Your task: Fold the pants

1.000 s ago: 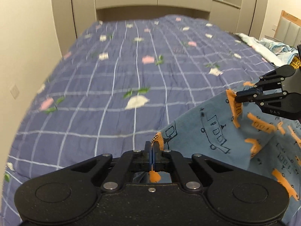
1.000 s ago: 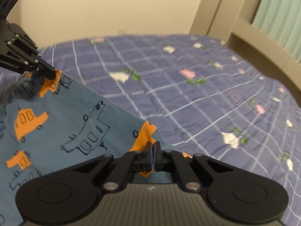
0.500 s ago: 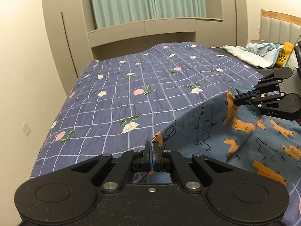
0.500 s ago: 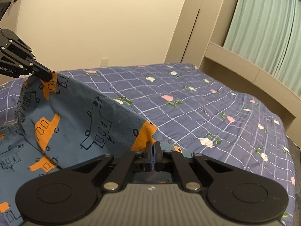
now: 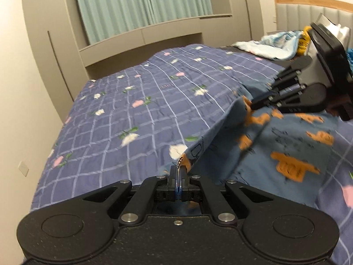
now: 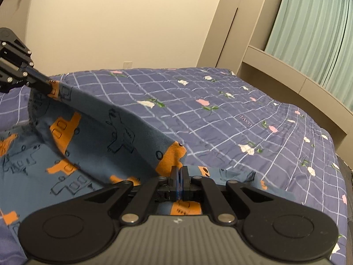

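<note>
Pants (image 5: 275,145): blue-grey fabric printed with orange and outlined vehicles, lying on the near right part of the bed, one edge lifted off the cover and stretched between the two grippers.
Left gripper (image 5: 178,172): fingers together, clamped on a corner of the pants; in the right wrist view it shows at far left (image 6: 47,88), pinching the raised edge.
Right gripper (image 6: 178,174): fingers together, clamped on an orange-printed part of the same edge; in the left wrist view it shows at right (image 5: 253,106), blurred, biting the fabric.
Lifted edge: runs as a taut ridge from one gripper to the other, with the rest of the garment sagging below it onto the bed.
Bed cover (image 5: 141,114): purple-blue quilt with a white grid and scattered pink and white flowers, lightly creased, spreading far and left of the pants.
Light blue cloth (image 5: 271,46): crumpled at the far right of the bed, near the headboard, well apart from the pants.
Headboard (image 5: 308,11): padded grey panels under a wooden rail, far right.
Curtains (image 5: 141,2): pale green, drawn, behind a beige ledge at the far side.
Cabinets (image 5: 44,28): beige, tall, flanking the curtains.
Wall (image 6: 123,19): cream, plain, with a socket (image 6: 127,64) just above the bed's edge.
</note>
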Motion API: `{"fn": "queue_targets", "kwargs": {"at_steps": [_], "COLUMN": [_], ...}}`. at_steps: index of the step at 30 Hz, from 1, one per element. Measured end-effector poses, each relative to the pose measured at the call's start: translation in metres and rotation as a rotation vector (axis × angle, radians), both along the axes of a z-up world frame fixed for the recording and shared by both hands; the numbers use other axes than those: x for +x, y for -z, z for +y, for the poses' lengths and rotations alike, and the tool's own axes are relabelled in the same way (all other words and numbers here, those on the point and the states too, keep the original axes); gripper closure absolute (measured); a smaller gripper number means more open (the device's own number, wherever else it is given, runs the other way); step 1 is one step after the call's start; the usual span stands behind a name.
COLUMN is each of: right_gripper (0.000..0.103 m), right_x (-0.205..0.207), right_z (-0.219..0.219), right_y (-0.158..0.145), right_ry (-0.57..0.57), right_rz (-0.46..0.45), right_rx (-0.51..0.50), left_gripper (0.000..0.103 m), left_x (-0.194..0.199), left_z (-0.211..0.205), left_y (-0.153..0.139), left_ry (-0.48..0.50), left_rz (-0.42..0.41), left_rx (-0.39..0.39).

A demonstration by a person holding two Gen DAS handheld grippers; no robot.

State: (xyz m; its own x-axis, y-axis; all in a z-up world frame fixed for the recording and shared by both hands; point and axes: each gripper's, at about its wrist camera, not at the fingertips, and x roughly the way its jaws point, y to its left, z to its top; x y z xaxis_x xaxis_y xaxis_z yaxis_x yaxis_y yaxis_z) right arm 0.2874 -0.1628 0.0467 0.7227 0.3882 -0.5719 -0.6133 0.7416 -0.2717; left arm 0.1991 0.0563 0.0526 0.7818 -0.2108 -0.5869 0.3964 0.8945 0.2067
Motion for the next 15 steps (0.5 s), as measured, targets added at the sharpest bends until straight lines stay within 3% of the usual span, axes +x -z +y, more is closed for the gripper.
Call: {"fn": "queue_targets", "kwargs": {"at_steps": [10,12,15], "right_gripper": [0.101,0.095,0.068], "right_x": [-0.019,-0.022,-0.026], "right_z": [-0.004,-0.005,-0.002], "right_y": [0.017,0.017,0.015], "right_ry": [-0.043,-0.053,-0.090], "right_rz": [0.020,0.015,-0.004], "right_rx": [-0.066,-0.073,-0.096], "left_gripper": [0.103,0.103,0.103], "left_x": [-0.032,-0.033,-0.035], "left_z": [-0.004,-0.003,-0.002], "left_y": [0.044,0.047,0.047], "left_ry": [0.061,0.061,0.063], "left_rz": [0.060,0.061,0.059], "left_rx": [0.014,0.012,0.008]}}
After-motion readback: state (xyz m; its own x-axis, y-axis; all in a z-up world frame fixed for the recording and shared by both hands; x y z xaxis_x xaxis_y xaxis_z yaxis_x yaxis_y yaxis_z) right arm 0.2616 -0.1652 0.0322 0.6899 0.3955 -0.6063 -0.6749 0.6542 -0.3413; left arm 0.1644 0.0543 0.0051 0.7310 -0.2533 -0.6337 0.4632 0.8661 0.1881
